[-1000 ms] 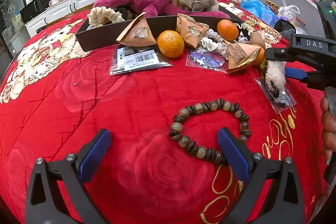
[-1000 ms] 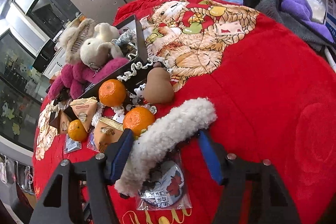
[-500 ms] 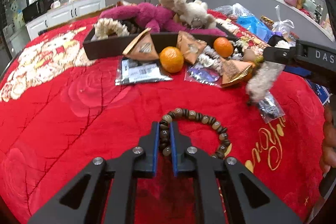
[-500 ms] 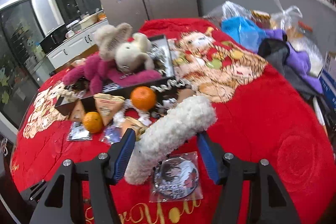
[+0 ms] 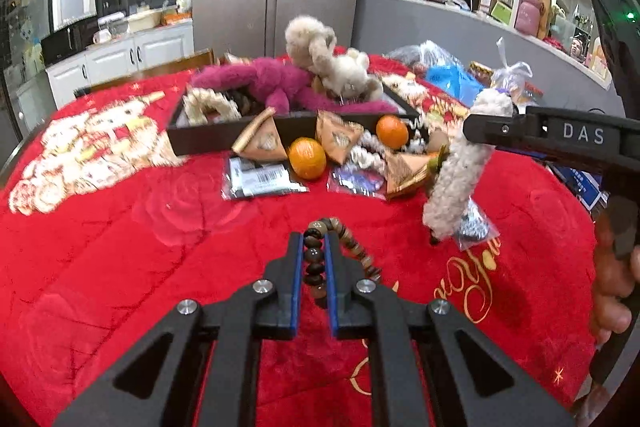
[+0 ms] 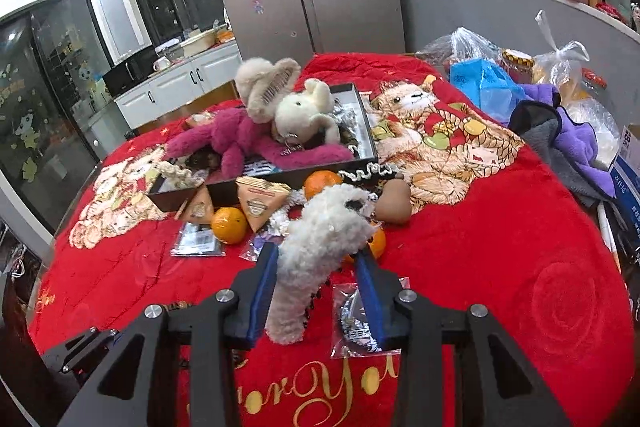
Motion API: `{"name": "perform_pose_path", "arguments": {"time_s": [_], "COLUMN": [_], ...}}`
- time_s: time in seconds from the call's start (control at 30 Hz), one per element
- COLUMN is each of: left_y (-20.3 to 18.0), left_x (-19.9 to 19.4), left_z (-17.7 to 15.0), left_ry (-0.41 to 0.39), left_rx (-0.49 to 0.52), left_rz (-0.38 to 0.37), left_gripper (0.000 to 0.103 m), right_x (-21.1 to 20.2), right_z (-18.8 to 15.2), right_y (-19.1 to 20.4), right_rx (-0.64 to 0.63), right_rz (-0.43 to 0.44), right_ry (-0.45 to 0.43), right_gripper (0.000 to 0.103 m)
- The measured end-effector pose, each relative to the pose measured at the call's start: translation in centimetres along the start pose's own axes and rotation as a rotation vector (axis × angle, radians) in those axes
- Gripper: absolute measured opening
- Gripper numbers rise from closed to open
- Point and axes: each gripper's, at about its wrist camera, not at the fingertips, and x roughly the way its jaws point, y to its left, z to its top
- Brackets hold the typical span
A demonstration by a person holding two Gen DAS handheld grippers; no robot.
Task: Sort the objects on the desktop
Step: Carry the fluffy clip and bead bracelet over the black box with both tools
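My left gripper (image 5: 313, 259) is shut on a brown bead bracelet (image 5: 316, 259), lifted off the red blanket, the rest of the loop hanging to the right. My right gripper (image 6: 316, 267) is shut on a fluffy white hair clip (image 6: 320, 251), held above the blanket; it also shows in the left wrist view (image 5: 460, 171), hanging from the right gripper's finger. A dark tray (image 5: 200, 141) at the back holds a magenta plush (image 5: 260, 83), a beige plush (image 5: 332, 63) and a white scrunchie (image 5: 208, 103).
In front of the tray lie two oranges (image 5: 307, 158) (image 5: 392, 131), triangular brown packets (image 5: 262, 141), plastic sleeves (image 5: 260, 181), and a badge in a bag (image 6: 360, 319). Bags and cloths (image 6: 560, 123) crowd the right edge. The red blanket (image 5: 100, 247) is bare at front left.
Both grippers rose with their loads. The left closed on the bracelet and lifted it off the blanket. The right lifted the white clip higher and tightened on it.
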Motion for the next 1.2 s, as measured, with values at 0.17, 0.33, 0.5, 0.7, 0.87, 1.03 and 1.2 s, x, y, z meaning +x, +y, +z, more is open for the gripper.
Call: {"name": "perform_pose_path", "arguments": {"time_s": [0.17, 0.33, 0.5, 0.7, 0.87, 1.03, 1.2], "left_y": [-0.2, -0.1, 0.8, 1.5, 1.7, 2.0, 2.6], "left_x": [-2.1, -4.1, -5.3, -5.8, -5.9, -5.2, -3.4], "left_z": [1.3, 3.1, 4.6, 6.1, 7.9, 10.6, 13.5], "left_ry": [-0.048, -0.089, -0.103, -0.108, -0.109, -0.107, -0.089], "left_rx": [0.006, 0.022, 0.010, 0.004, 0.014, 0.023, 0.019], "left_rz": [0.000, 0.013, 0.024, 0.051, 0.042, 0.033, 0.025], "left_gripper": [0.010, 0.010, 0.010, 0.010, 0.010, 0.010, 0.011], "right_x": [-1.6, -3.3, -4.8, -6.4, -6.7, -6.2, -5.7], "right_z": [0.8, 1.8, 2.8, 3.8, 4.5, 5.9, 7.8], "right_y": [1.3, 3.1, 4.9, 6.7, 7.5, 8.1, 8.9], "right_rx": [-0.032, -0.071, -0.112, -0.159, -0.176, -0.191, -0.200], "right_rz": [0.015, 0.048, 0.067, 0.074, 0.077, 0.076, 0.049], "right_ry": [-0.043, -0.087, -0.125, -0.163, -0.177, -0.174, -0.195], "right_gripper": [0.037, 0.037, 0.037, 0.037, 0.037, 0.037, 0.037]}}
